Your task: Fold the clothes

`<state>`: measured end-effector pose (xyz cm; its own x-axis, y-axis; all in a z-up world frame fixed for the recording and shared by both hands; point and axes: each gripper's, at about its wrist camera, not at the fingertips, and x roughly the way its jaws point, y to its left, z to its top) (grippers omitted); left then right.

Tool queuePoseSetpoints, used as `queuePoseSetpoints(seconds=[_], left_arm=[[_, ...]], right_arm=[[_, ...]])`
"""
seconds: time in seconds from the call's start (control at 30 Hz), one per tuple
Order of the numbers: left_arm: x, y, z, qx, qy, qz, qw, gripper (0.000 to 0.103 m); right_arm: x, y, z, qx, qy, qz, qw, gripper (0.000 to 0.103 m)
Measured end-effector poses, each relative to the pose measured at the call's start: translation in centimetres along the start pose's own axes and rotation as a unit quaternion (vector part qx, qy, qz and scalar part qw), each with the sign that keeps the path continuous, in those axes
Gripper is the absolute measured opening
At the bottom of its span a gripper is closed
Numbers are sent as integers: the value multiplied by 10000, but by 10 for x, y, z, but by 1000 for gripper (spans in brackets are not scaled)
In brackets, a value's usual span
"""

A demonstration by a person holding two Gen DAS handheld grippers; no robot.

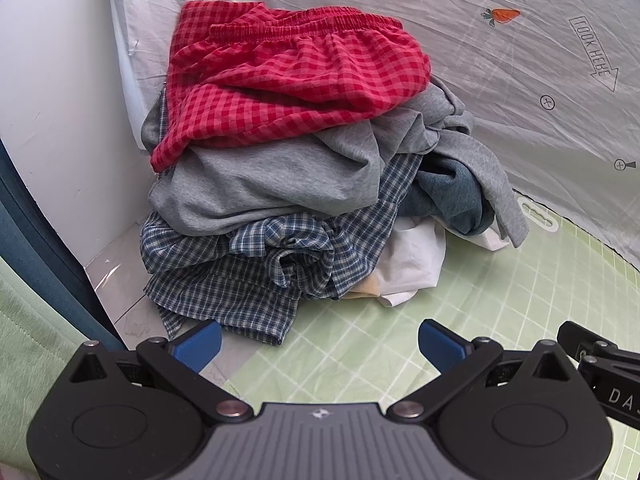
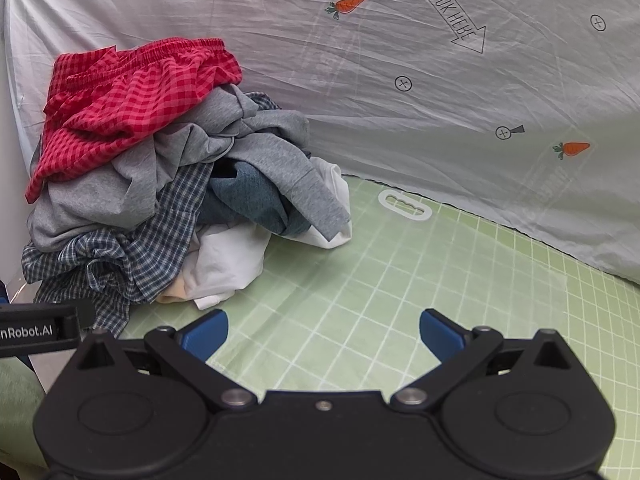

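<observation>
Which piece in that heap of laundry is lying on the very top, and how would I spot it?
Find the pile of clothes on the green grid mat, against the grey sheet. On its top lie the red checked shorts with a gathered elastic waistband. They are the only red piece; below them come plain grey and blue-checked cloth.

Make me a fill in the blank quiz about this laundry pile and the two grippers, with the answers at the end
1. The garment on top of the pile is the ____ checked shorts.
2. The left gripper and the right gripper are both ____, holding nothing.
3. The grid mat under the clothes is ____ in colour.
4. The grey sheet behind the pile is printed with orange ____.

Answers: red; open; green; carrots
</observation>
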<state>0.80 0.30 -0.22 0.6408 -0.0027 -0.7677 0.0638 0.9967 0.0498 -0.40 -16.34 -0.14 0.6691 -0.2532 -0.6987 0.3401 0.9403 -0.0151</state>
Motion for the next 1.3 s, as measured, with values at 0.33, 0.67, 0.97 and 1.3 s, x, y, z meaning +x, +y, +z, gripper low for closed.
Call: queuePoseSetpoints(seconds=[0.33,0.67,0.97,1.3], left_arm=[[6,4,6,-29,145,-7,9999,103],[28,46,68,-404,443,34,9982,103],[73,93,140,-1189,1046,-117,9873,101],[122,98,186,-1522,1313,-780,9765,71]], right_arm=[[9,3,4,-122,123,-33,9998,103],[41,20,62,-409,287,263,9984,96],[71,72,160,-836,155,733,9937,74],[109,124,215,-1054,375,1399,9838,41]])
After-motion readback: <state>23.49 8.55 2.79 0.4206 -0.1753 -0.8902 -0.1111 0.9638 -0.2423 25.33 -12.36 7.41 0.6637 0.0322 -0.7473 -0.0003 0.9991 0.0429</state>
